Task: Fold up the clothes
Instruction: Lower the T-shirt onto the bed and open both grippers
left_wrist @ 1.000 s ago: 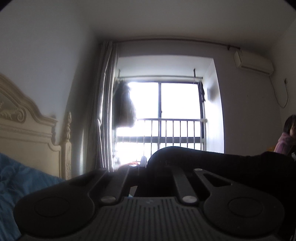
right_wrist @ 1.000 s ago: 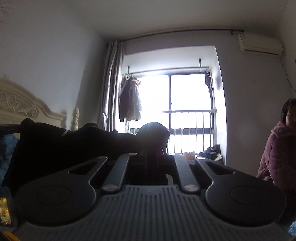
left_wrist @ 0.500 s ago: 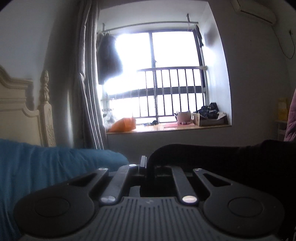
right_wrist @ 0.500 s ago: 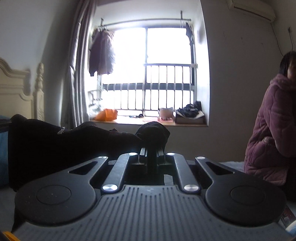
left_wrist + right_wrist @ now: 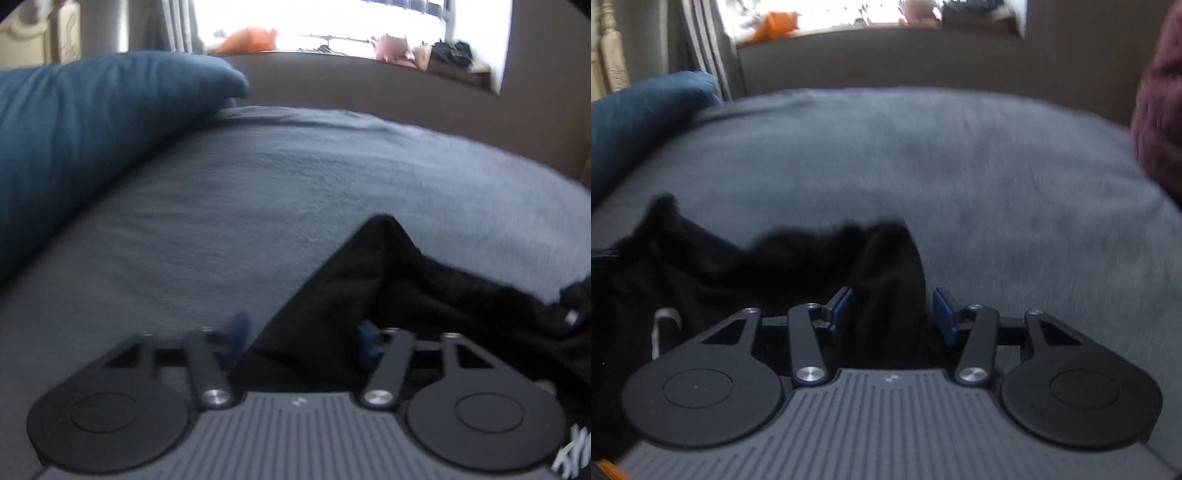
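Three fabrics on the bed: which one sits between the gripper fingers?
The black garment. The grey bedsheet lies flat beyond it, and the blue duvet is bunched far left.

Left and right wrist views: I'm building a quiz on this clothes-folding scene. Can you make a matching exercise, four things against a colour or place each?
Things:
1. garment
2. bed sheet
3. pillow
4. bag

Descriptions:
A. teal blue, at the left
B. orange, on the window sill
C. black, between the open fingers of the left gripper and right gripper
D. grey, spread under everything

Pairs: 1-C, 2-D, 3-A, 4-B
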